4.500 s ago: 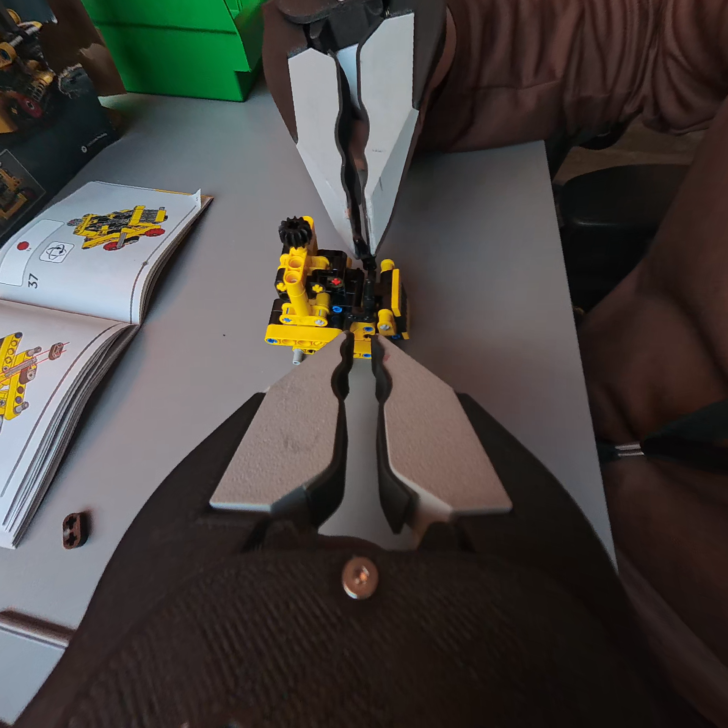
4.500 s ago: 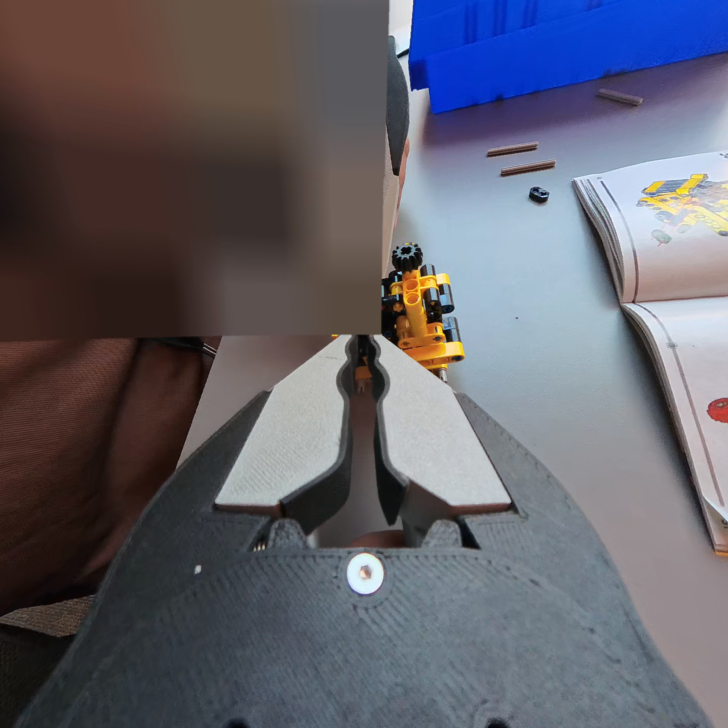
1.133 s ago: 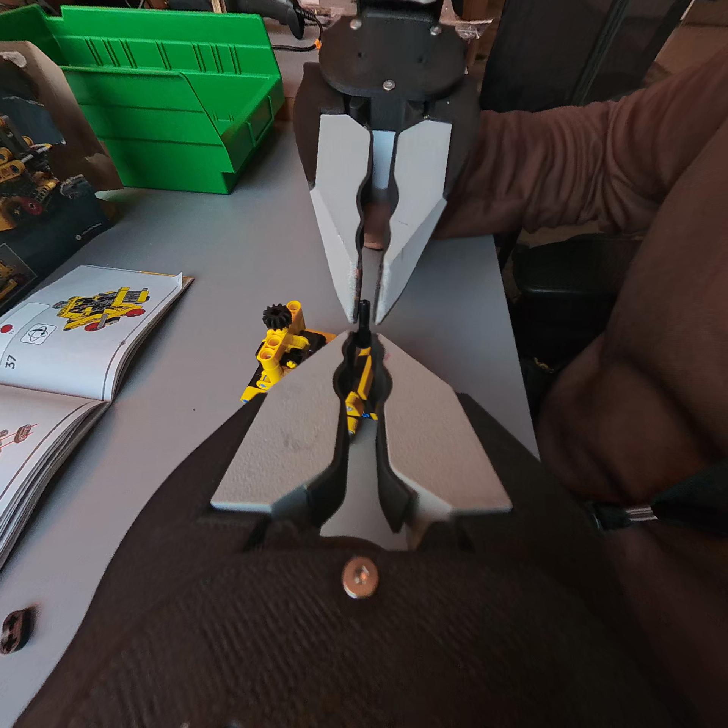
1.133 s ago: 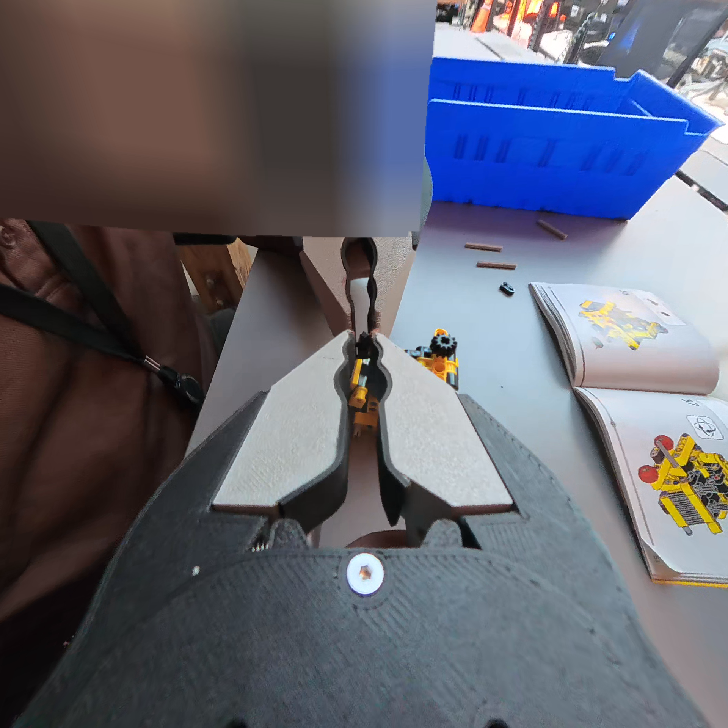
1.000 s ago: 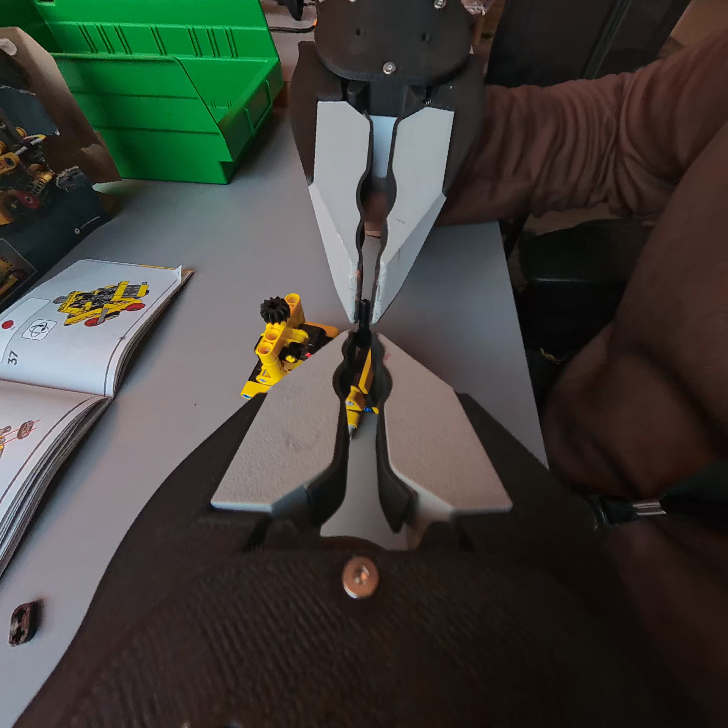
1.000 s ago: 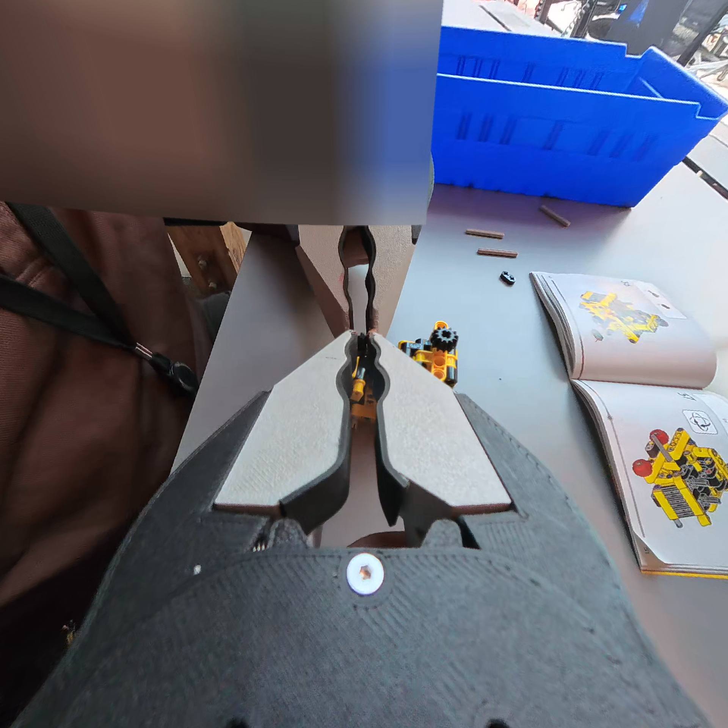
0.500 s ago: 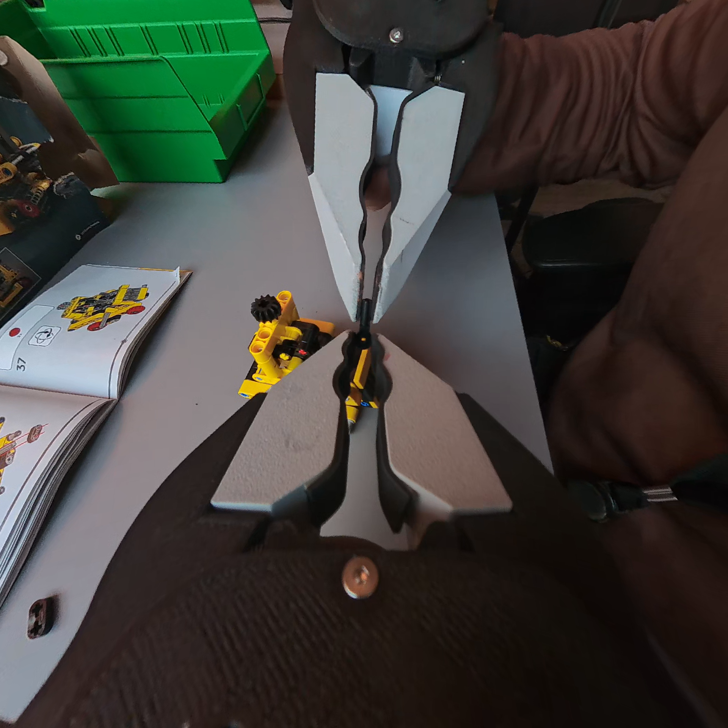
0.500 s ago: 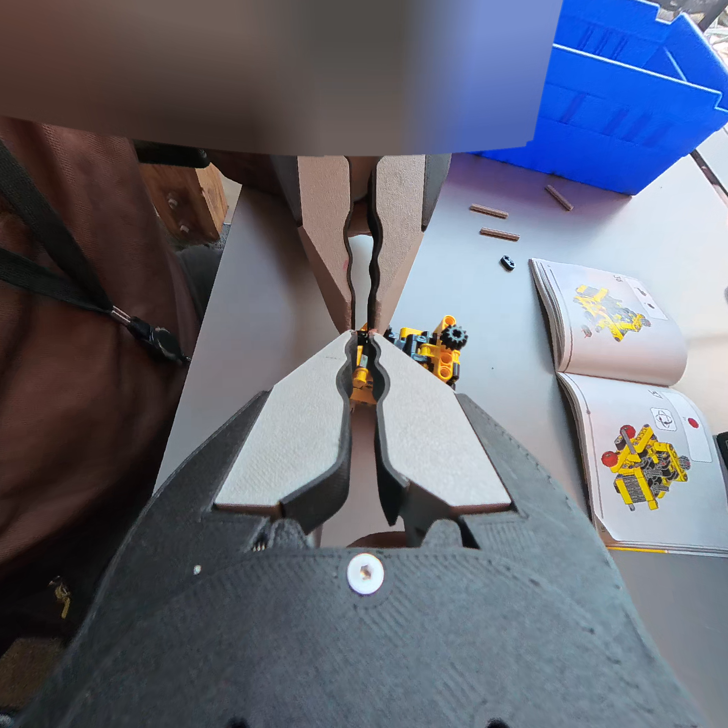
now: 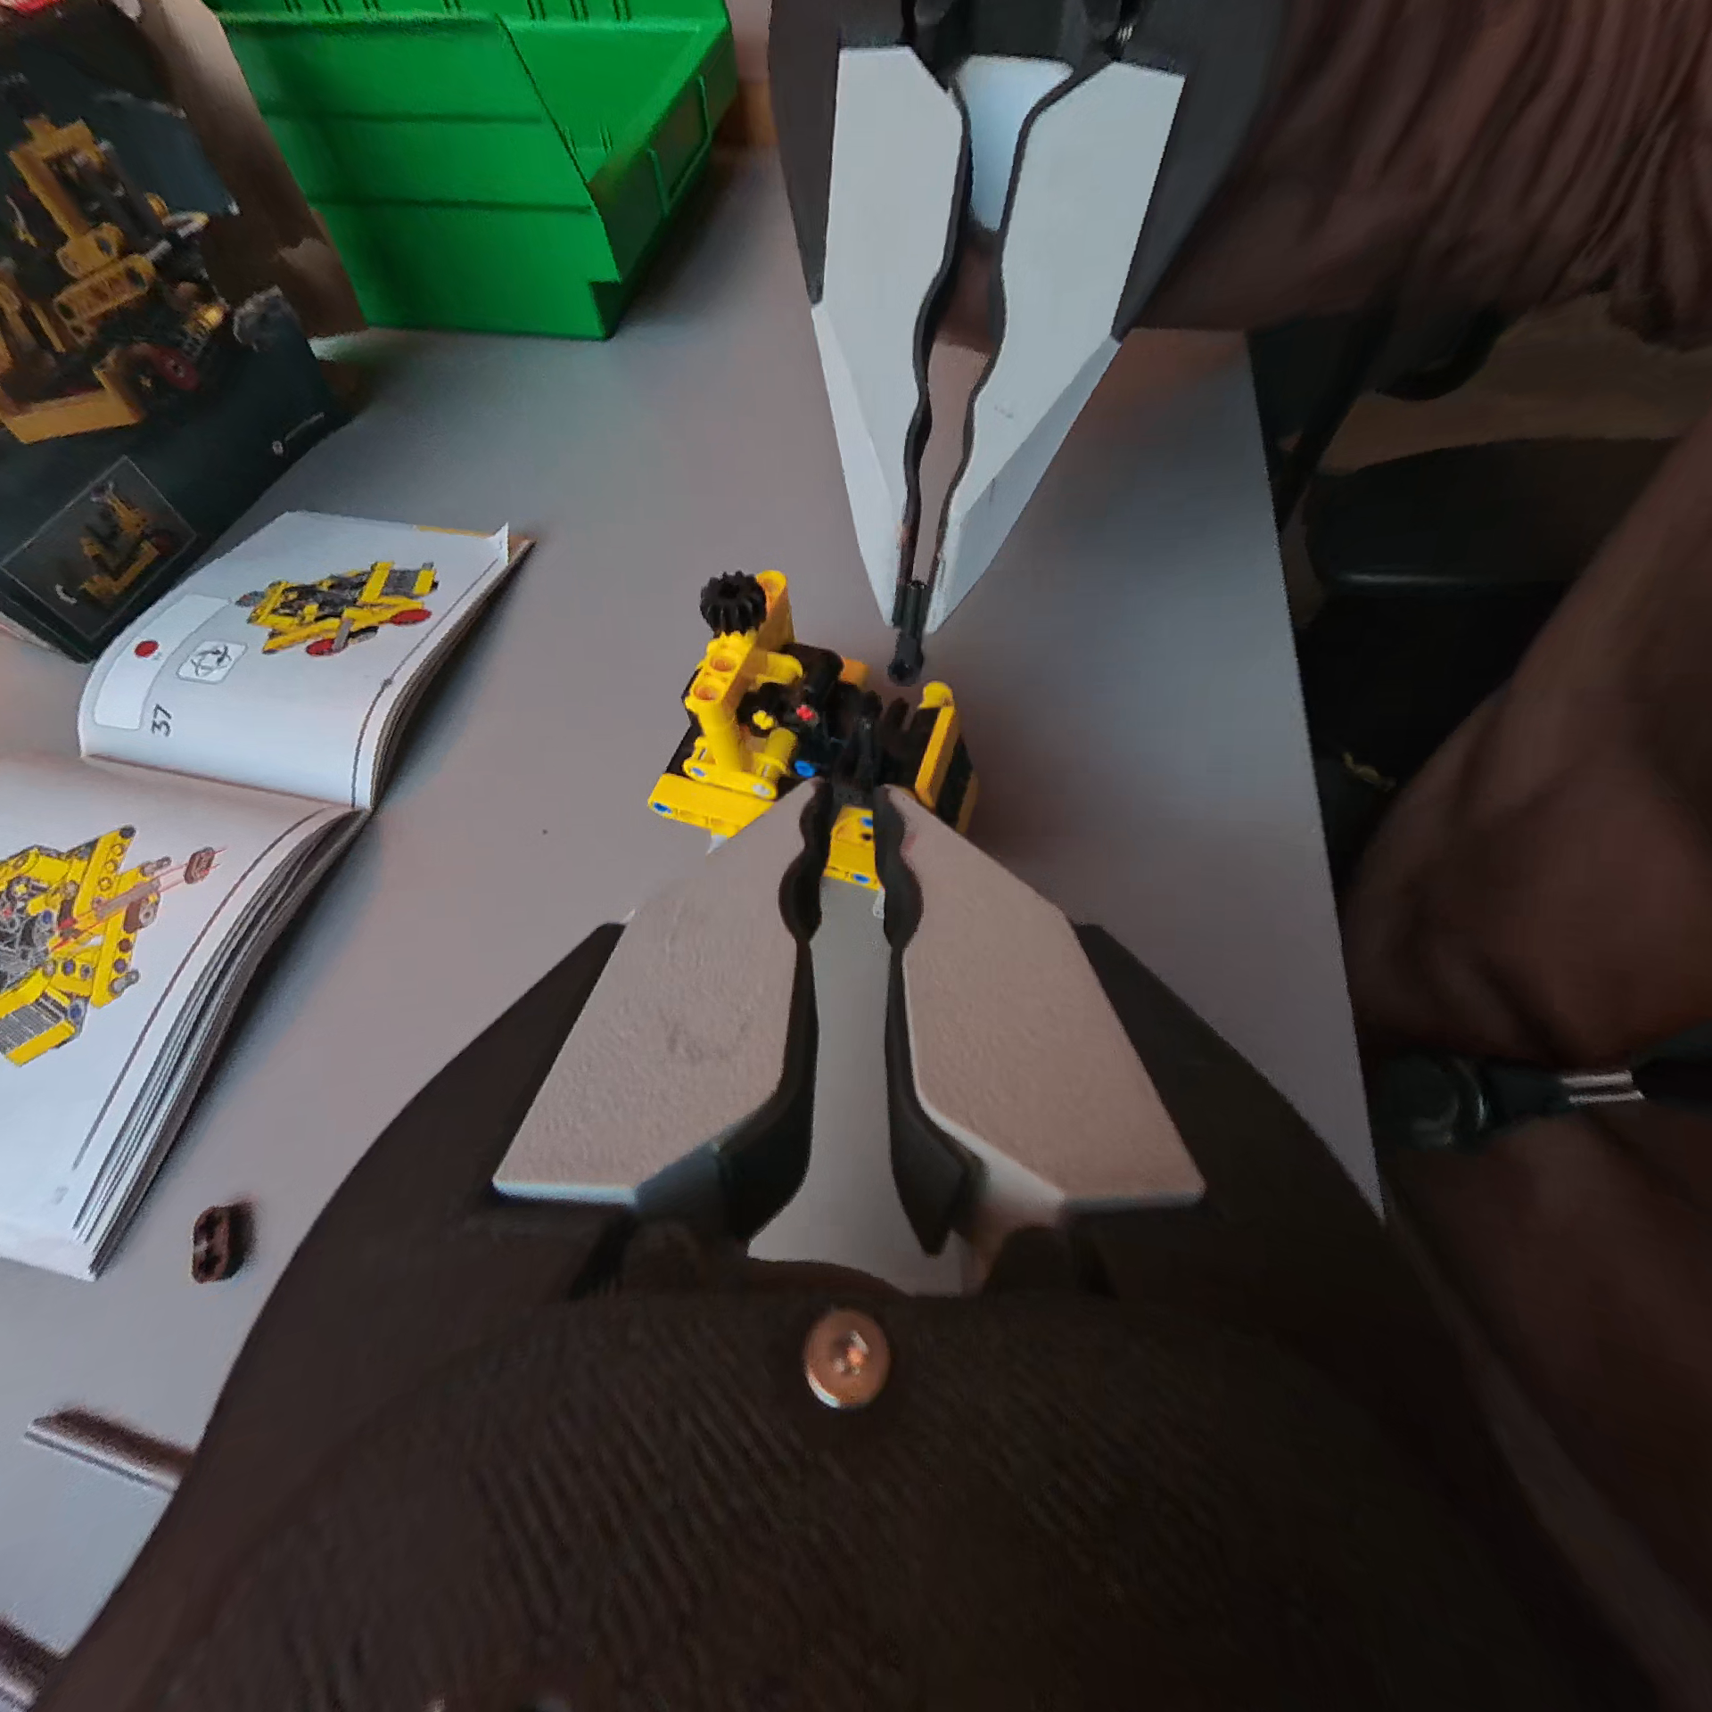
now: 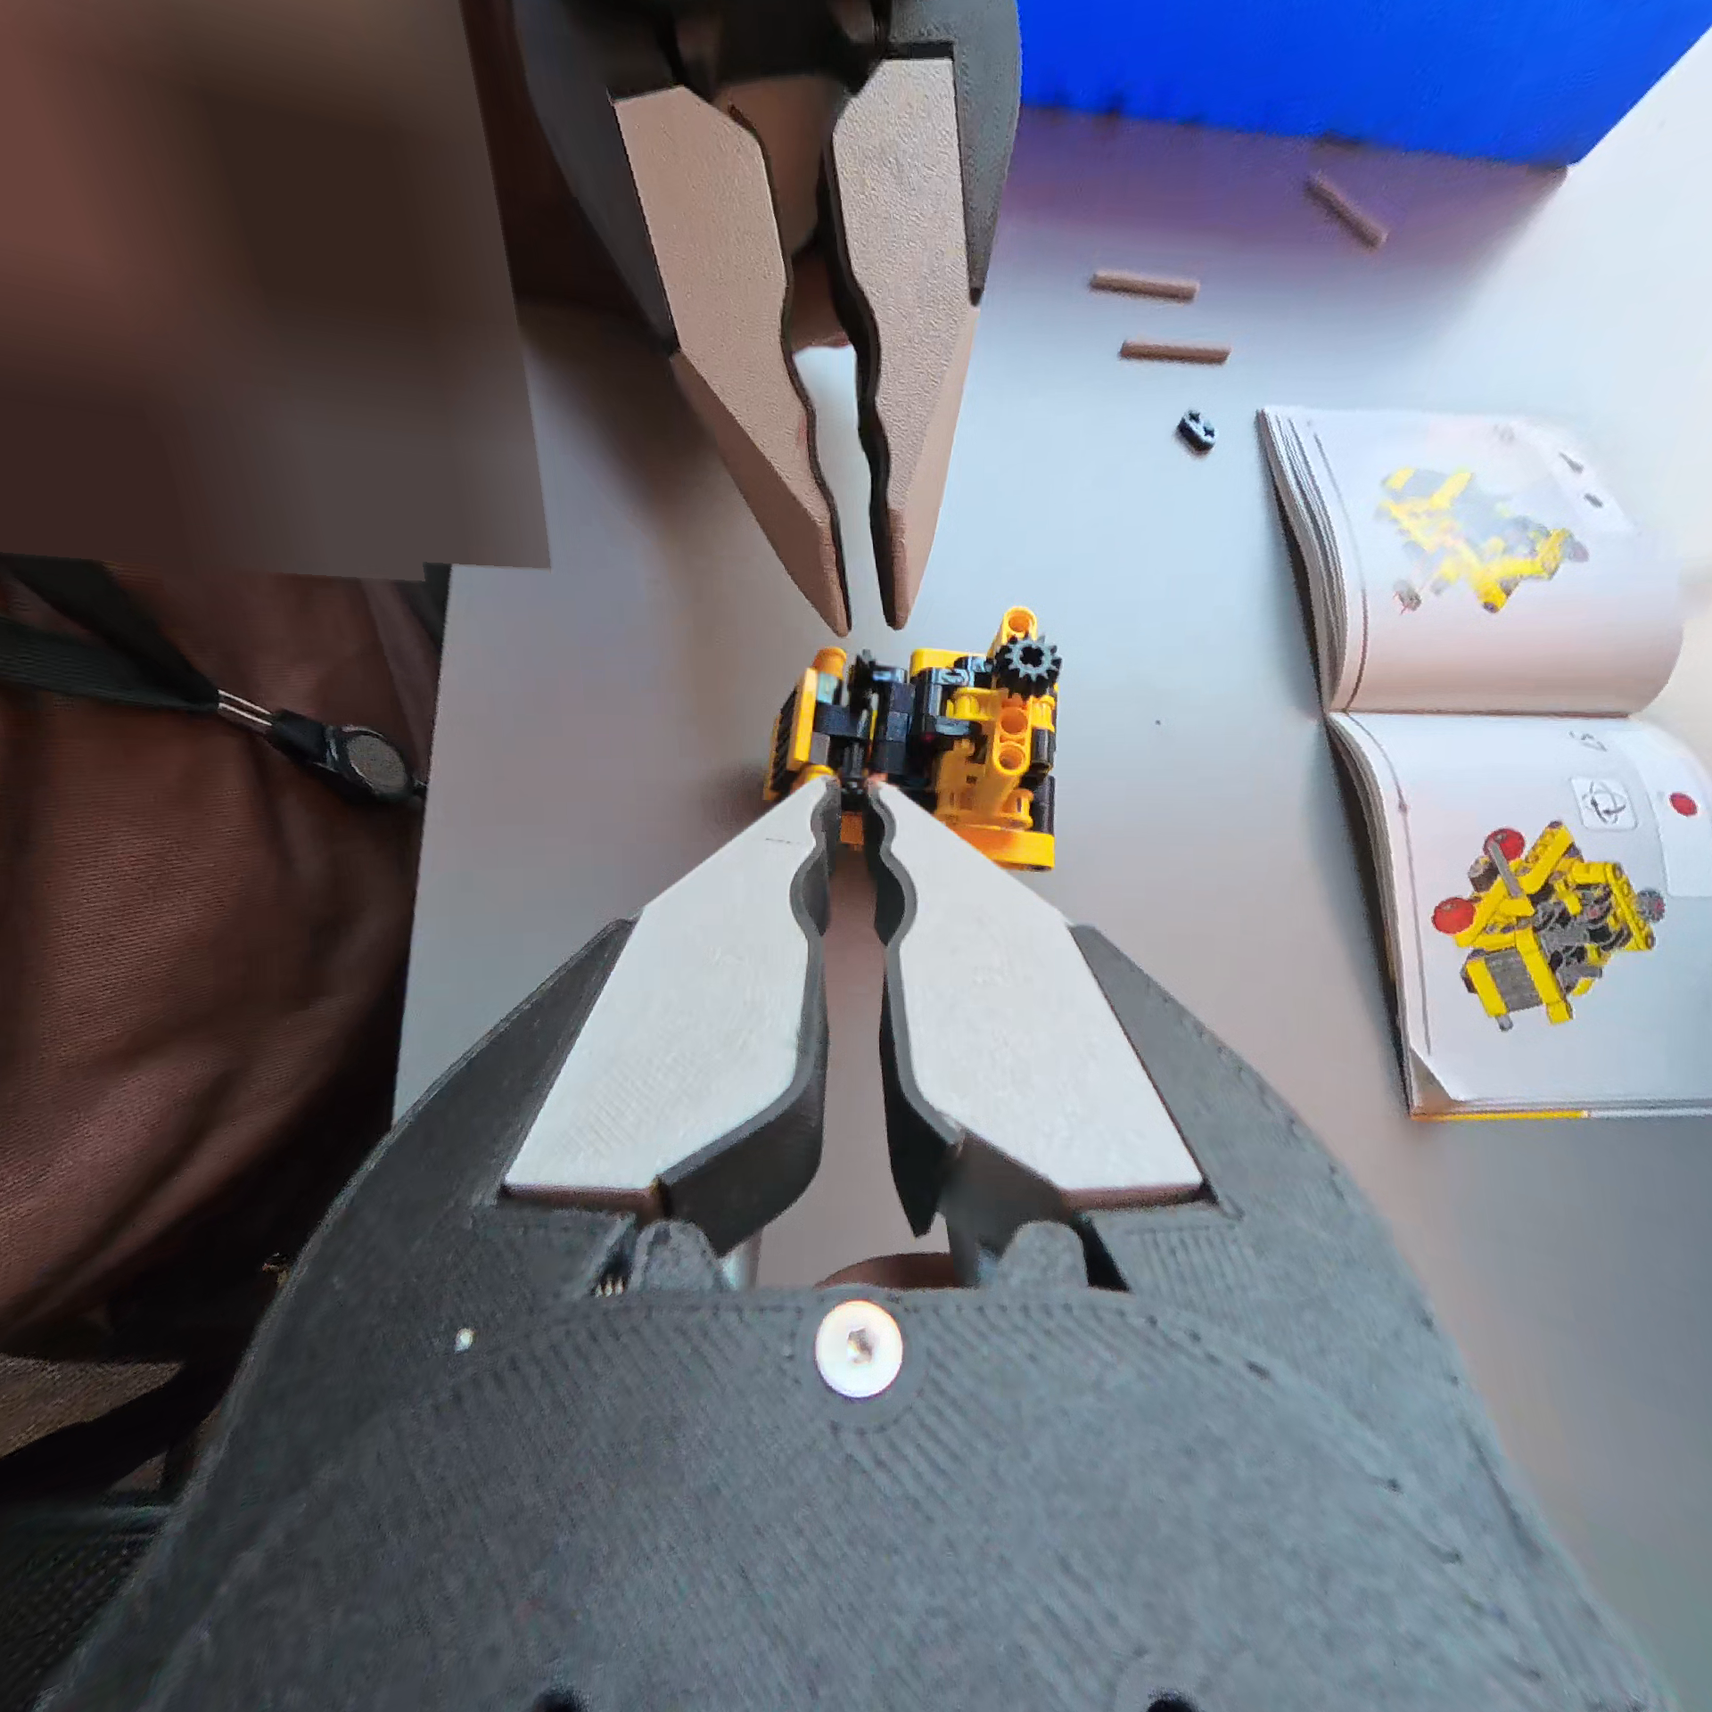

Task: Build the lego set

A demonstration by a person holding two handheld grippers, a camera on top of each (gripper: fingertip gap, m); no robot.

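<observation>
The half-built yellow and black lego model [image 9: 741, 732] with a black gear on top sits on the grey table; it also shows in the right wrist view [image 10: 973, 741]. My right gripper [image 10: 854, 792] is shut on a small black pin [image 9: 906, 648] and holds it just above the model's edge. In the left wrist view the right gripper [image 9: 917, 602] comes down from the top. My left gripper [image 9: 849, 792] has its jaws a little apart at the model's other side. In the right wrist view the left gripper [image 10: 869, 625] ends just short of the model, and nothing shows between its tips.
An open instruction booklet [image 9: 278, 667] [image 10: 1482, 574] lies beside the model. A green bin [image 9: 482, 157] and the set's box [image 9: 120, 306] stand behind it. A blue bin [image 10: 1343, 65], two brown axles [image 10: 1144, 285] and a small black link [image 10: 1198, 429] [image 9: 222, 1241] lie farther off. The table edge [image 10: 435, 834] and a person's brown sleeve [image 9: 1482, 185] are close by. My hands' fingertips stand some 4 cm from each other.
Both grippers have tilted down over the model. Their tips met at the black pin half a second ago and have now drawn apart. The pin stays in the right gripper.
</observation>
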